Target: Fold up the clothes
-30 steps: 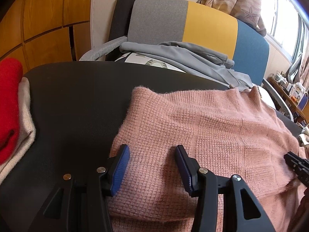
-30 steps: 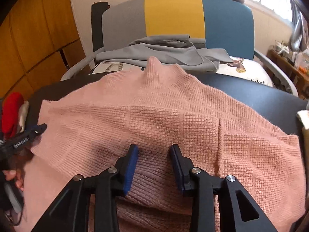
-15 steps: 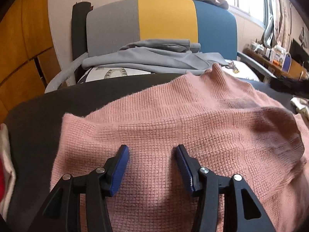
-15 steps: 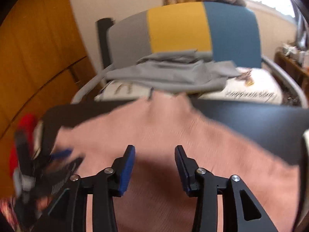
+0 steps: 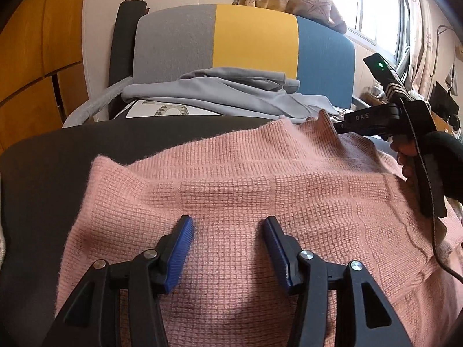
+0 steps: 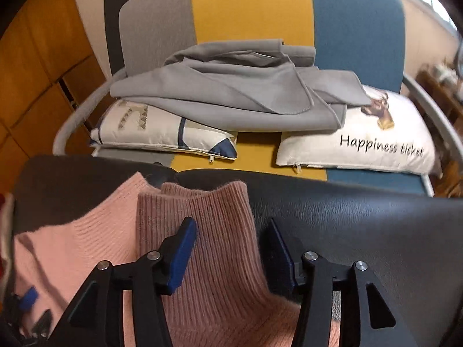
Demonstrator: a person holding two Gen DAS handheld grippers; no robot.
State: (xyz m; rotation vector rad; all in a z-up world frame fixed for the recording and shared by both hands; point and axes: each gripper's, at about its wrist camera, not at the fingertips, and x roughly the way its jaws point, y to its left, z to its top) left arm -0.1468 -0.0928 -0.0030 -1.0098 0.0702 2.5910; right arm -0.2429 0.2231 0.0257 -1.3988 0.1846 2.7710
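A pink knitted sweater (image 5: 260, 190) lies spread on the black table (image 5: 58, 156). My left gripper (image 5: 227, 222) hovers open over the sweater's body, with nothing between its blue pads. My right gripper (image 6: 230, 225) sits at the far edge over the ribbed collar (image 6: 202, 208). Its jaws are closing, with the collar between them and the pads not pressing on it. In the left wrist view the right gripper (image 5: 338, 127) reaches the collar tip, held by a hand (image 5: 405, 159).
Behind the table stands a chair (image 5: 254, 37) with a grey, yellow and blue back. It holds a grey garment (image 6: 231, 95) on two cushions (image 6: 361, 141). Wooden panels line the left wall. A window is at the far right.
The right gripper has travelled from the sweater's middle to the collar at the far edge. The left gripper has shifted from the sweater's left edge toward its middle.
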